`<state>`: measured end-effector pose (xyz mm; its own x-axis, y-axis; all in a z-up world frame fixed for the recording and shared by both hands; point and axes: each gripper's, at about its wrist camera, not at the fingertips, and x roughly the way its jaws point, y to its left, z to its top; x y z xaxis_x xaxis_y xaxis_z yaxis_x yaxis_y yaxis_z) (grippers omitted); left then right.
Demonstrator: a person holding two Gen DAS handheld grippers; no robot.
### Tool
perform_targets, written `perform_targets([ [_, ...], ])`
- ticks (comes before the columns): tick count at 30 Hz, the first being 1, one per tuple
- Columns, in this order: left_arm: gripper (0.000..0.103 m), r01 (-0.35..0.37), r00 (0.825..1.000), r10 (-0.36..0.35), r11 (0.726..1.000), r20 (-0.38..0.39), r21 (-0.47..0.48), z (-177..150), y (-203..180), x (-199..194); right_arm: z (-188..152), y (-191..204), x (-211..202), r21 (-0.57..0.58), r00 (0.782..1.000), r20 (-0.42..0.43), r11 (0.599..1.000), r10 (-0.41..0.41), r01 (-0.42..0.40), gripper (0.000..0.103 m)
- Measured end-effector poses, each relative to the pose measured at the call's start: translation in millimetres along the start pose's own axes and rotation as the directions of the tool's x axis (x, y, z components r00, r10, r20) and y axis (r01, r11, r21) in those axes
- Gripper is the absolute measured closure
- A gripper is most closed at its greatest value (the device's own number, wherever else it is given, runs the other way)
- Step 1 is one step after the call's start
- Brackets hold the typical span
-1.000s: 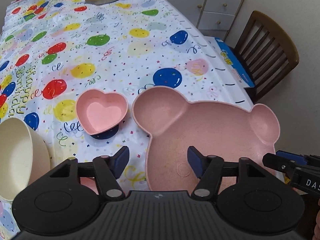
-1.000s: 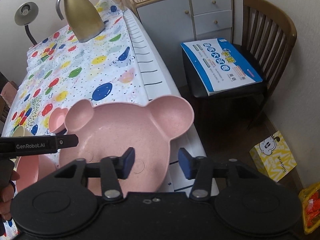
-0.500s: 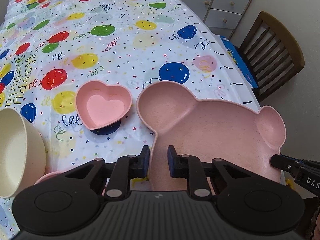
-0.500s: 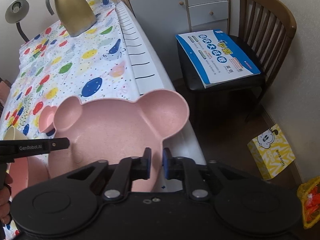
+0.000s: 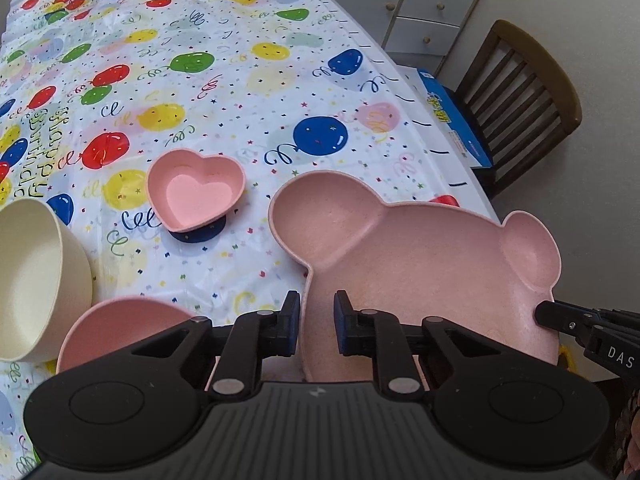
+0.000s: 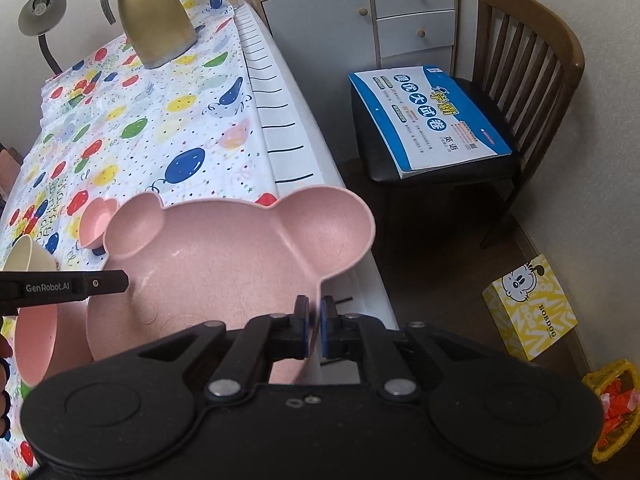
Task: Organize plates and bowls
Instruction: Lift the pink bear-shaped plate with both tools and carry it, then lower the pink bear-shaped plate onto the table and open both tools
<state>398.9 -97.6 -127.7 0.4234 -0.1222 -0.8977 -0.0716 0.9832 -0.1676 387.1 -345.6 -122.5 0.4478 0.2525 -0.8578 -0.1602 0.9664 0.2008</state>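
1. Legible writing: the left gripper's arm, seen from the right wrist view, read "GenRobot.AI"; the right gripper's arm, seen from the left wrist view, showed "DAS". A yellow box point(image 6: 530, 307) on the floor bore "BOBDOG" beside a cartoon dog. The tablecloth point(image 5: 224, 80) carried "Happy Birthday" lettering at its left edge. A blue booklet point(image 6: 428, 120) with large Chinese characters, not read, lay on the seat of a wooden chair point(image 6: 532, 80).
2. Surface and room: the table was covered with a white balloon-print cloth. A gold jug point(image 6: 154, 16) stood at its far end with a desk lamp point(image 6: 40, 8) just beyond. A grey cabinet point(image 6: 360, 12) with wooden knobs stood against the wall, a small clock and boxes on top.
3. Task items: the pink bear-shaped plate point(image 5: 420, 256) sat at the table's near right corner, one ear past the edge. A pink heart-shaped bowl point(image 5: 196, 192) stood apart, to its left. A cream bowl point(image 5: 32, 280) and a round pink bowl point(image 5: 120, 328) touched each other at the near left.
4. Left gripper point(image 5: 316, 322): pointed steeply down, jaws drawn close on the plate's near left rim, pinching it.
5. Right gripper point(image 6: 314, 330): likewise steeply down, jaws pressed nearly together on the plate's near right rim, pinching it.
6. A person's fingers were partly visible at the frame edges behind each gripper.
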Motion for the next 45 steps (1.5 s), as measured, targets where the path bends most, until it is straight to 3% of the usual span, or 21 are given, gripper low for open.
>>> perform_targets([
  [11,0.086,0.043,0.999,-0.044,0.998,0.019,0.048,-37.1,-8.5,-52.0,-28.7,2.5,-53.2,0.025,0.999,0.040,1.000,0.000,-0.001,0.098],
  [26,0.086,0.061,0.998,-0.062,0.995,0.016,0.080,-116.2,14.6,-120.3,-97.2,33.2,-115.8,0.034,0.997,0.068,0.999,0.025,-0.027,0.098],
  [36,0.086,0.049,0.998,-0.051,0.997,0.025,0.060,-158.2,43.0,-144.7,-137.2,59.6,-130.2,0.027,0.997,0.056,0.999,0.044,-0.046,0.098],
  [45,0.086,0.026,1.000,-0.026,0.999,0.013,0.026,-183.2,68.5,-140.6,-162.2,83.4,-120.0,0.001,0.998,0.030,0.999,0.053,-0.053,0.098],
])
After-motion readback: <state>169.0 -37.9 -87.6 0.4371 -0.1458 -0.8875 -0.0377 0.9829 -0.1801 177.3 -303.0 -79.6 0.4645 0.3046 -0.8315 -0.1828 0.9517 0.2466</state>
